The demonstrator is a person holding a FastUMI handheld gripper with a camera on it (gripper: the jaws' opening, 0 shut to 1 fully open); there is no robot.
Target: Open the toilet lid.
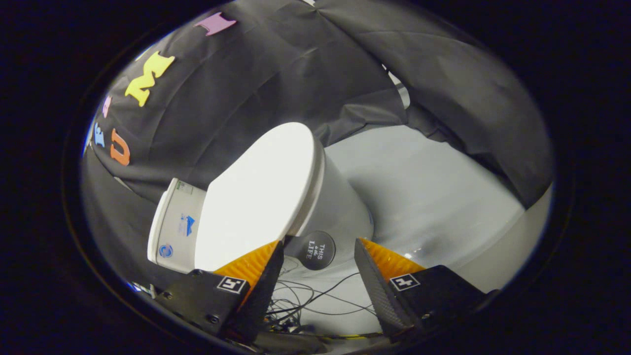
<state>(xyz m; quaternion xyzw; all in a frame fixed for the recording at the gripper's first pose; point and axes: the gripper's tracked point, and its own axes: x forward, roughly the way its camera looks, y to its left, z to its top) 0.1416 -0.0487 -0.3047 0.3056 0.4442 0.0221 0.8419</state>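
Black cloth (305,79) hangs in folds across the far side of the booth and down the right, and below it a pale grey floor (434,197) spreads out to the right of the toilet (340,207). Everything appears tilted, so the toilet leans over toward the left. Its white lid (256,197) is down, lying flat on the bowl with the seat rim showing as a thin band along its right edge. To the left of the lid stands the white tank (175,227), close against the cloth, with small blue marks on its side. The rounded white bowl bulges out to the right below the lid, and a dark round sticker (316,250) sits on the bowl's near face, just beyond the gap between the fingers.

The gripper (319,245) is held near the toilet with its two fingers spread apart and nothing between them. The left fingertip (273,251) comes up against the near edge of the lid; whether it touches is hard to tell. The right fingertip (362,249) sits beside the bowl, over the floor. Thin dark cables (315,296) lie in a loose tangle on the floor between the fingers, nearer than the bowl
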